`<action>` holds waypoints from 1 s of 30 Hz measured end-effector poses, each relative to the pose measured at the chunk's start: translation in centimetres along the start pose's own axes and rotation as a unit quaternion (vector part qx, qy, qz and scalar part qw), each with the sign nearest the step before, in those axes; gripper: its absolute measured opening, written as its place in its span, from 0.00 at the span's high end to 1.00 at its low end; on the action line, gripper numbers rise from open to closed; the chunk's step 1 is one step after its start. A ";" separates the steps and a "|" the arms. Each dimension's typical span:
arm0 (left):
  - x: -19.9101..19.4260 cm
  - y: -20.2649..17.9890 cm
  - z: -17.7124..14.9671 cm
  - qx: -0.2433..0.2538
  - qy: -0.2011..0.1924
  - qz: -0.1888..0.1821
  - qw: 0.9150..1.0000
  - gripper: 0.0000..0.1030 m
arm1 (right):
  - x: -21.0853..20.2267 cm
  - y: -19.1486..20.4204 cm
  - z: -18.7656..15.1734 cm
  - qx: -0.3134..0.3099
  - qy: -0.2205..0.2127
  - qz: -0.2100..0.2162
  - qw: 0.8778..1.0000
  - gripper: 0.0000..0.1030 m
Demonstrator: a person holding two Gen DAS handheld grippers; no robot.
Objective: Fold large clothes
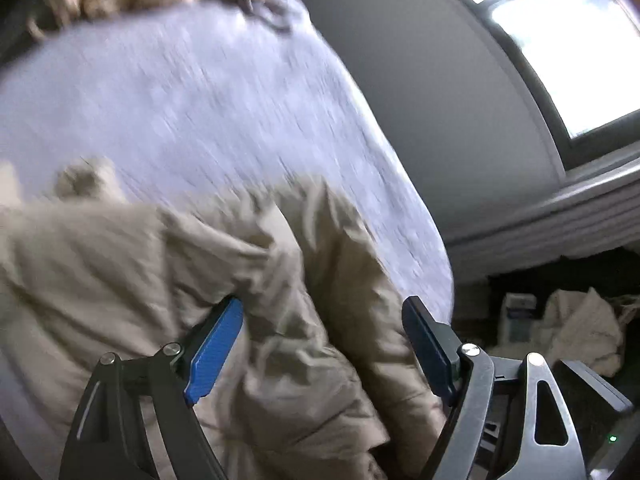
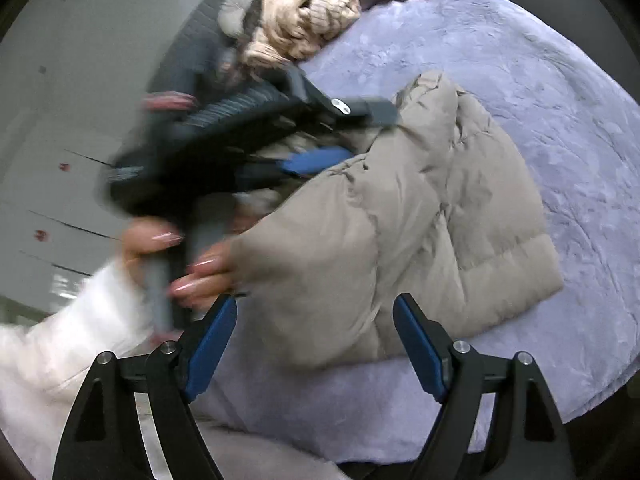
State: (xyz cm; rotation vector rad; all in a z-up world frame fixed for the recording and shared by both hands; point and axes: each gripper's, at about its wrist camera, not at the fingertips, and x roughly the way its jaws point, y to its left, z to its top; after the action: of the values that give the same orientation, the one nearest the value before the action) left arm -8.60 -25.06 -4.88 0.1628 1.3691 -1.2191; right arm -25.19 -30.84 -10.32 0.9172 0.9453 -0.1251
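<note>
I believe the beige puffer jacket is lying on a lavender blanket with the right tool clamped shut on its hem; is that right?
Not quite: the right tool is open, holding nothing, as the right wrist view shows. The jacket does lie on the lavender blanket.

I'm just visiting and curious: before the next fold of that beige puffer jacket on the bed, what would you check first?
1. Right gripper open, nothing between its fingers: ok.
2. Left gripper open over the jacket, not pinching it: ok.
3. Jacket fully on the bed cover: ok.
4. Jacket lying flat: not ok, it looks bunched and creased.
5. Pile of other clothes apart from the jacket: ok.
6. Left view sharp enough to aim: not ok, blurred.
</note>
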 end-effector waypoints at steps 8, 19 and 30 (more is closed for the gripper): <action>-7.1 11.4 -0.2 -0.061 -0.092 0.149 0.983 0.20 | 1.2 -2.2 2.7 0.041 -0.033 -0.111 0.992 0.87; 2.5 6.6 1.0 -0.006 -0.070 0.180 0.981 0.20 | 0.2 -6.7 0.3 -0.019 -0.033 -0.212 0.976 0.90; 5.9 4.7 1.8 0.014 -0.057 0.200 0.978 0.20 | 1.8 -13.8 0.8 0.008 0.022 -0.195 0.981 0.83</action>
State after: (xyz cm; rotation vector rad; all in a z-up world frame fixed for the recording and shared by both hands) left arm -5.60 -27.58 -11.58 0.3643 1.1509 -0.8949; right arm -30.02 -39.57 -20.02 0.7424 1.1591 -0.4483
